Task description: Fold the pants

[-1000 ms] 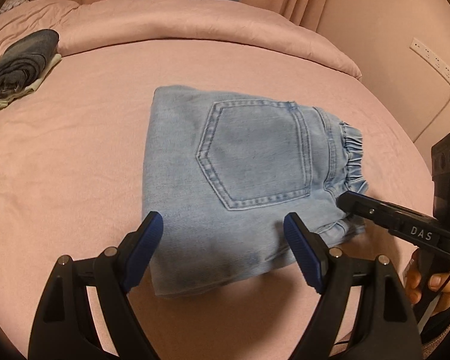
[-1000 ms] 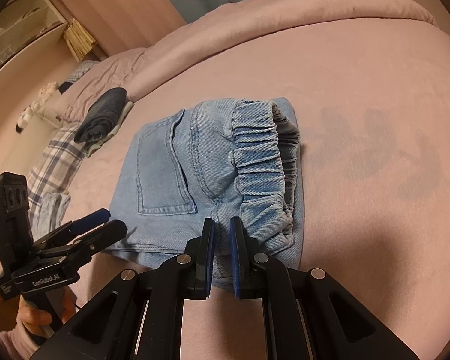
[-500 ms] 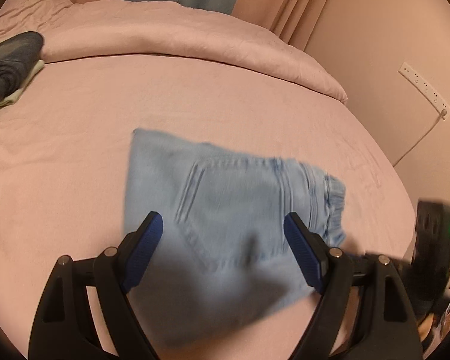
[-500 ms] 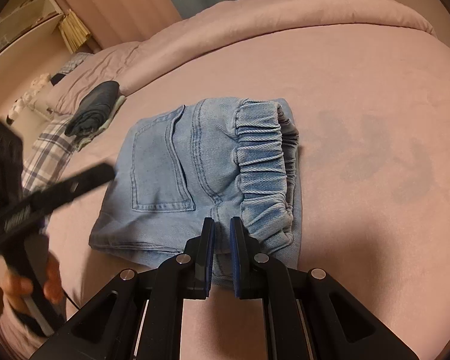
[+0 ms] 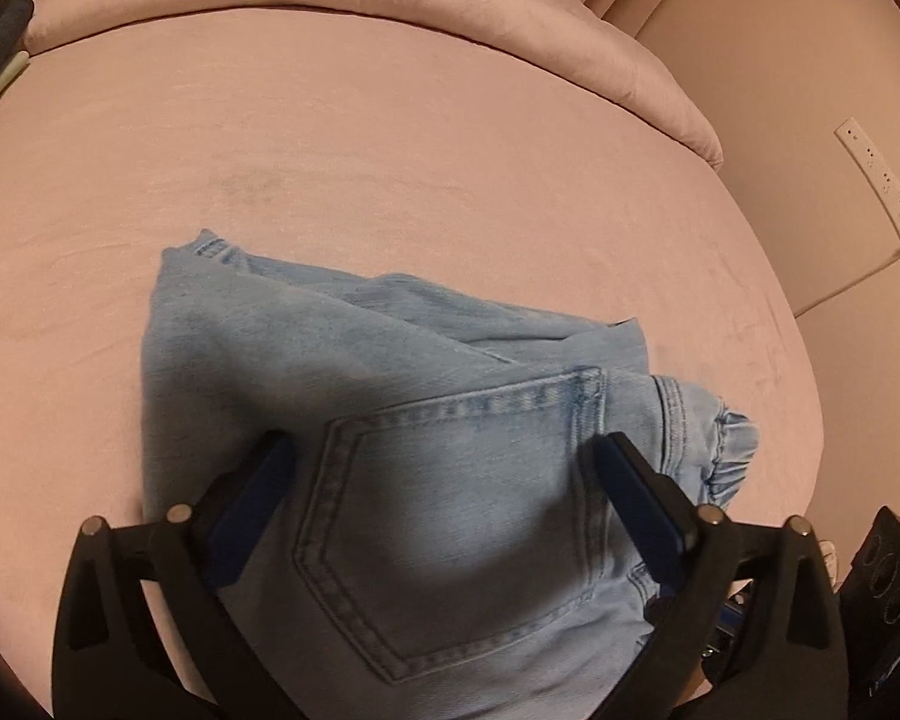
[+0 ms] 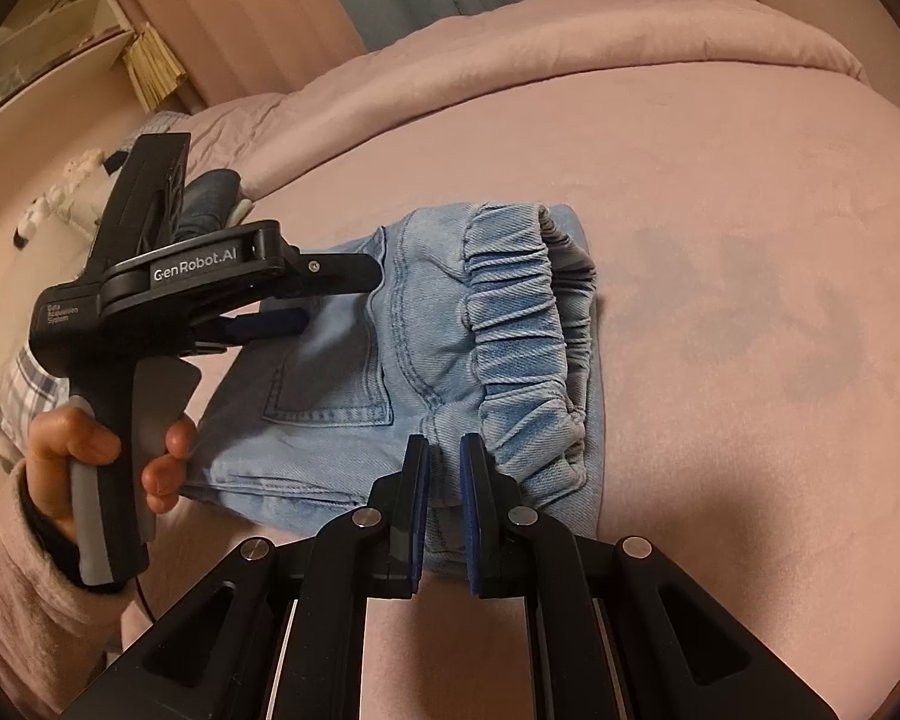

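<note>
folded pants (image 5: 450,480) lie between the wide-spread left claw (image 5: 444,486) fingers.

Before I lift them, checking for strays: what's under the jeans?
Around the jeans only pink bedding shows, and they lie on it. Anything beneath the denim is covered.

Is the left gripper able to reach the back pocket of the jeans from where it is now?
Probably yes. The left gripper is open and sits directly above the back pocket of the jeans, with nothing between them. The right gripper stays at the waistband side.
</note>
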The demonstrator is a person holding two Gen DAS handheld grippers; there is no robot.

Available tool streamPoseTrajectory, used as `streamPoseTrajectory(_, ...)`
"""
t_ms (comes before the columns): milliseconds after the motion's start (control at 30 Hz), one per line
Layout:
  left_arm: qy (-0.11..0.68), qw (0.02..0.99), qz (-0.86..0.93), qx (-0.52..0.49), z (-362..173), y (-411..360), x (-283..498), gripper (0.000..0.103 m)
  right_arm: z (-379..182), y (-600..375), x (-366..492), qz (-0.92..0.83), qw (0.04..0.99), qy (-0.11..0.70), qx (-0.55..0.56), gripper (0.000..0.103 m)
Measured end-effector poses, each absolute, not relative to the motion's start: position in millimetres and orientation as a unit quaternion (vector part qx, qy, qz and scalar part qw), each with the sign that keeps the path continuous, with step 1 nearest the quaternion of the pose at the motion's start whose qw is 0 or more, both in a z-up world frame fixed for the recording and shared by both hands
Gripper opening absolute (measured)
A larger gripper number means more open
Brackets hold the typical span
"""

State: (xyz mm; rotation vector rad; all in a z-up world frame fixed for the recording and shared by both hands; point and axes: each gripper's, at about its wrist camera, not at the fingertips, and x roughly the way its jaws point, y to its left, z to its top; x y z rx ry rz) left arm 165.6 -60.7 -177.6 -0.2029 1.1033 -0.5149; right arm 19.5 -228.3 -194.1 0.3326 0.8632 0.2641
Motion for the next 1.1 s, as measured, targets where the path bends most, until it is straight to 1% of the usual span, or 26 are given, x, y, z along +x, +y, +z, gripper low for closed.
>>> streamPoseTrajectory(67, 0.512, 0.817, -0.243, -0.106, -172.7, -60.4, 168.0, 0.1, -194.5, -229.5, 18.5, 0.127, 0.886, 0.414, 0.167, 0.009)
streamPoseTrajectory(133, 0.5, 0.823, -0.243, -0.117, -165.4, -49.1, 160.0, 0.097, -195.1, -230.1, 17.2, 0.125, 0.887, 0.411, 0.168, 0.009)
streamPoseTrajectory(333, 0.465, 0.85, -0.213, -0.124, -152.3, -1.3, 125.9, 0.097, -198.3, -237.3, 15.8, 0.132, 0.885, 0.406, 0.185, 0.009)
streamPoseTrajectory(400, 0.466, 0.851, -0.199, -0.135, -155.4, 15.8, 115.1, 0.097, -198.9, -240.5, 16.2, 0.135, 0.883, 0.407, 0.19, 0.009)
streamPoseTrajectory(500, 0.484, 0.832, -0.203, -0.181, -169.8, 39.7, 103.8, 0.095, -198.5, -242.5, 18.1, 0.141, 0.884, 0.405, 0.187, 0.009)
streamPoseTrajectory(533, 0.493, 0.822, -0.207, -0.197, -176.5, 45.0, 101.8, 0.093, -197.7, -242.6, 18.7, 0.141, 0.883, 0.406, 0.185, 0.009)
streamPoseTrajectory(567, 0.501, 0.813, -0.212, -0.207, -181.2, 47.8, 99.9, 0.086, -197.0, -243.0, 19.3, 0.141, 0.883, 0.407, 0.185, 0.009)
streamPoseTrajectory(600, 0.51, 0.802, -0.221, -0.22, -187.6, 49.9, 98.8, 0.076, -195.9, -242.8, 20.3, 0.14, 0.883, 0.41, 0.184, 0.01)
streamPoseTrajectory(667, 0.514, 0.793, -0.229, -0.233, -192.5, 51.7, 92.8, 0.071, -193.7, -242.3, 21.5, 0.138, 0.882, 0.413, 0.182, 0.01)
streamPoseTrajectory(733, 0.506, 0.79, -0.241, -0.248, -191.2, 54.3, 87.9, 0.062, -188.6, -239.8, 22.0, 0.137, 0.881, 0.417, 0.173, 0.013)
streamPoseTrajectory(767, 0.508, 0.781, -0.251, -0.262, -193.2, 53.8, 88.8, 0.05, -185.2, -238.6, 22.8, 0.137, 0.881, 0.419, 0.171, 0.015)
streamPoseTrajectory(800, 0.514, 0.771, -0.256, -0.275, -197.8, 54.5, 86.7, 0.048, -179.5, -236.9, 22.6, 0.14, 0.882, 0.417, 0.171, 0.023)
streamPoseTrajectory(833, 0.515, 0.77, -0.257, -0.276, -200.8, 55.0, 83.9, 0.046, -174.3, -235.5, 22.6, 0.146, 0.882, 0.414, 0.174, 0.035)
streamPoseTrajectory(867, 0.514, 0.771, -0.256, -0.274, -202.8, 55.8, 80.4, 0.041, -169.8, -233.1, 23.1, 0.155, 0.881, 0.408, 0.181, 0.041)
streamPoseTrajectory(900, 0.51, 0.773, -0.257, -0.276, -204.5, 57.3, 76.6, 0.04, -163.8, -229.8, 24.6, 0.171, 0.879, 0.401, 0.193, 0.047)
streamPoseTrajectory(967, 0.506, 0.769, -0.26, -0.291, -209.2, 60.1, 76.4, 0.039, -154.9, -220.3, 31.5, 0.198, 0.874, 0.394, 0.203, 0.047)
streamPoseTrajectory(1100, 0.501, 0.763, -0.27, -0.305, -214.9, 67.6, 59.6, 0.039, -143.8, -184.2, 64.3, 0.224, 0.868, 0.404, 0.18, 0.047)
